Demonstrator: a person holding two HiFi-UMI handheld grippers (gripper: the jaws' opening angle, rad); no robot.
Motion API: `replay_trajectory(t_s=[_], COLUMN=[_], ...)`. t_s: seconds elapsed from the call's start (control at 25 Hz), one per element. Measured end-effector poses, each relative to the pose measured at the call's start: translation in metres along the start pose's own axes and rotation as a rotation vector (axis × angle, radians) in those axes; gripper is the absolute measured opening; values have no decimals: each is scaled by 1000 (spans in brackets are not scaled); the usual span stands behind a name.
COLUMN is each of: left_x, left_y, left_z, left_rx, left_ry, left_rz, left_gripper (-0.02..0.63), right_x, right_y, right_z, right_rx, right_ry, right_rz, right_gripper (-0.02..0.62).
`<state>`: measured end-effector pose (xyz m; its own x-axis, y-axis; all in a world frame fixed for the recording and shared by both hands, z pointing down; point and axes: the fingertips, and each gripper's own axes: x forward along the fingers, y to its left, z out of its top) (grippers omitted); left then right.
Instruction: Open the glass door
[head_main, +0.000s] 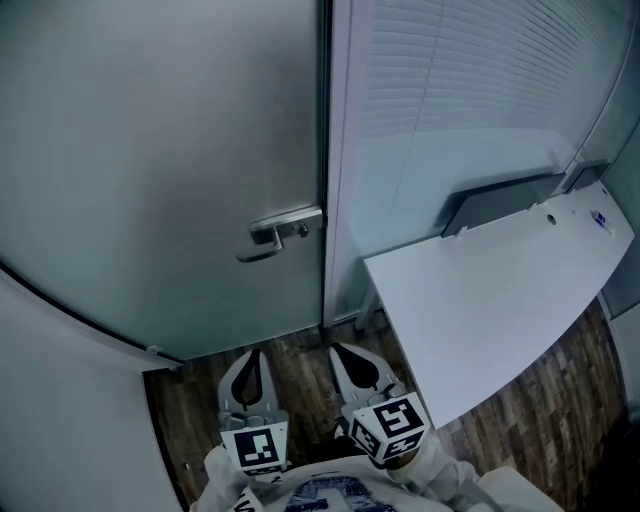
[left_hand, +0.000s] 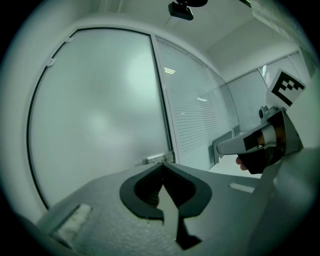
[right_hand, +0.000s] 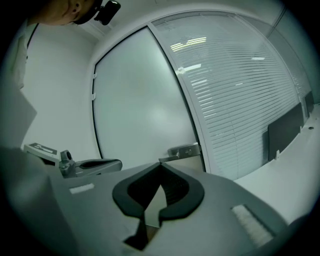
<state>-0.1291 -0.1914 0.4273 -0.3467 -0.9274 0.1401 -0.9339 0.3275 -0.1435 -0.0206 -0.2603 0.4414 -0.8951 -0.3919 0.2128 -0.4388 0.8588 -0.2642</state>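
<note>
The frosted glass door (head_main: 150, 150) stands closed ahead of me, with a metal lever handle (head_main: 285, 230) near its right edge, next to the dark frame. Both grippers are low in the head view, above the wood floor and well short of the door. My left gripper (head_main: 251, 354) is shut and empty. My right gripper (head_main: 342, 351) is shut and empty too. In the left gripper view the jaws (left_hand: 162, 165) meet just under the handle (left_hand: 156, 159). The right gripper view has its closed tips (right_hand: 161, 164) below and left of the handle (right_hand: 182, 151).
A glass partition with white blinds (head_main: 470, 70) runs to the right of the door. A white curved desk (head_main: 500, 310) juts out close on my right, with a dark panel (head_main: 500, 205) behind it. A white wall (head_main: 60, 400) closes in on the left.
</note>
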Motion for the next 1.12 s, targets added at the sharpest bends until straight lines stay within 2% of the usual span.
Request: replay_trajectory(t_s=[0.24, 0.56, 0.76, 0.92, 1.08, 1.12], left_x=[12, 7, -1, -9, -21, -24], left_y=[-3, 9, 25, 33, 46, 48], left_z=[-1, -6, 2, 5, -5, -6], left_rx=[-40, -44, -52, -29, -60, -59], left_ry=[-18, 5, -4, -3, -14, -8], left_rz=[100, 161, 166, 148, 172, 173], left_gripper=[3, 3, 3, 3, 3, 4], right_x=[8, 27, 33, 44, 53, 56], right_y=[-16, -15, 1, 6, 16, 18], right_z=[5, 10, 12, 9, -1, -4], right_rx=[-25, -33, -83, -128, -182, -189], right_ry=[14, 2, 16, 35, 63, 76], right_rz=[80, 129, 124, 90, 94, 108], right_gripper=[3, 3, 3, 3, 3, 68])
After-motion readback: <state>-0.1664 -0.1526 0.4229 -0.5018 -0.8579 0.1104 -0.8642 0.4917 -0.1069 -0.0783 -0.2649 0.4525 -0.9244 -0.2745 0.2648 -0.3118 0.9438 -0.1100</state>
